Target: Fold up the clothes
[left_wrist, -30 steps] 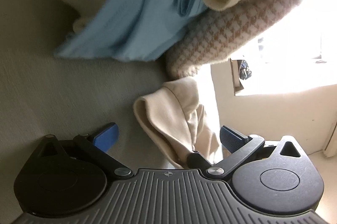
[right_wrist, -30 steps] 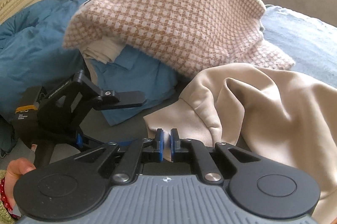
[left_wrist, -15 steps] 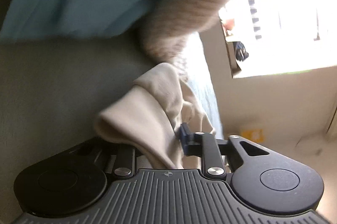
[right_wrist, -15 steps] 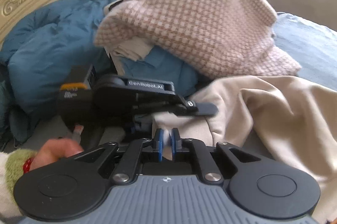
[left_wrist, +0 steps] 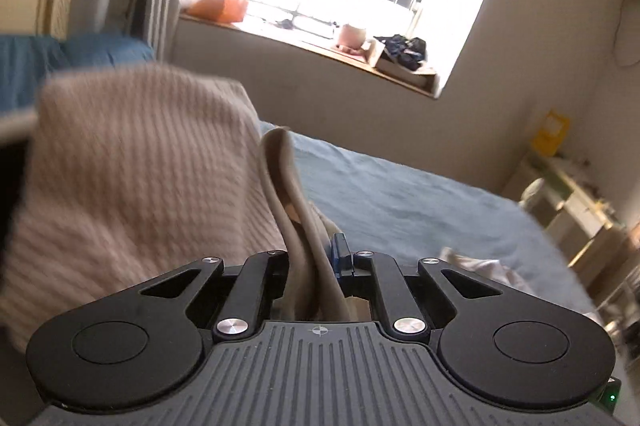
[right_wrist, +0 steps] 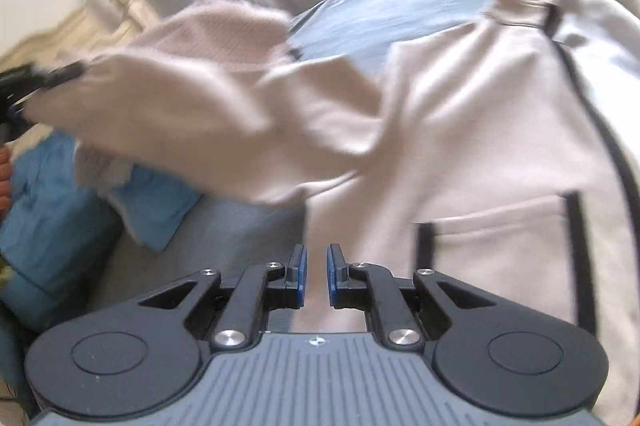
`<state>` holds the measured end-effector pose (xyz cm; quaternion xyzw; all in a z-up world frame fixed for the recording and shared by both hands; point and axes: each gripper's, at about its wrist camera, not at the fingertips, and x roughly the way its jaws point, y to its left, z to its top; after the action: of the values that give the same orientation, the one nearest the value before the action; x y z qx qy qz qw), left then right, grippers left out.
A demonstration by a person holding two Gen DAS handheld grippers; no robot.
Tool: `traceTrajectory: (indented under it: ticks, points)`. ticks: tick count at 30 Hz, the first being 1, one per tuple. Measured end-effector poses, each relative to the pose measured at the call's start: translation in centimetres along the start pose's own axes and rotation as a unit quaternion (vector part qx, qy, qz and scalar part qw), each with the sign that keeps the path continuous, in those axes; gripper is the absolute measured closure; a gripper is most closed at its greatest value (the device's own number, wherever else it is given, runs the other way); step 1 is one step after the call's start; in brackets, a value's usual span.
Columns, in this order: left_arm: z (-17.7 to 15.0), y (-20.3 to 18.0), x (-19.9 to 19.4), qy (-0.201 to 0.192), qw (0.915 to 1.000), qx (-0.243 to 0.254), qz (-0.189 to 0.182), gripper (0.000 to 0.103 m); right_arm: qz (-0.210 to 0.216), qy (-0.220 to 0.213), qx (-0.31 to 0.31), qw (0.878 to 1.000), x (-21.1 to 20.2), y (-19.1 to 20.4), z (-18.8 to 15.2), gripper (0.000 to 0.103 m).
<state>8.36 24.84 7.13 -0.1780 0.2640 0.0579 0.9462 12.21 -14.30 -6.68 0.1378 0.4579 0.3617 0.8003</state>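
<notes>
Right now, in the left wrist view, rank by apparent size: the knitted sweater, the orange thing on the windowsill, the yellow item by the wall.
1. knitted sweater, though nearness inflates it.
2. orange thing.
3. yellow item, close to the orange one; unsure.
</notes>
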Motion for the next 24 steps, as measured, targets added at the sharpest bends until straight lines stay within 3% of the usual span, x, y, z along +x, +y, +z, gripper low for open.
traceTrajectory:
  ticks: [2, 8, 15, 22, 24]
  points:
    - [-0.7, 0.2, -3.2, 0.007, 0.9997, -0.002, 0.024, 0.094, 0.002, -0.013, 0.017, 1.000, -0.6, -1.2, -0.4, 0.092]
    - [-2.7, 2.8, -3.6, 0.034, 0.9928, -0.060, 0.098, 0.094, 0.002, -0.013, 0.064, 0.998, -0.3, -4.3, -1.4, 0.092]
    - [-8.8, 8.7, -5.2, 0.061, 0.9678, -0.180, 0.165, 0.097, -0.012, -0.003, 0.079, 0.997, -0.4, -5.6, -1.5, 0.092]
    - [-14.7, 12.6, -7.4, 0.062, 0.9453, -0.231, 0.222, 0.099, -0.031, 0.004, 0.091, 0.995, -0.9, -6.1, -2.0, 0.092]
    - [-15.7, 13.5, -7.7, 0.064, 0.9427, -0.239, 0.224, 0.099, -0.035, 0.006, 0.090, 0.995, -0.9, -5.9, -2.0, 0.092]
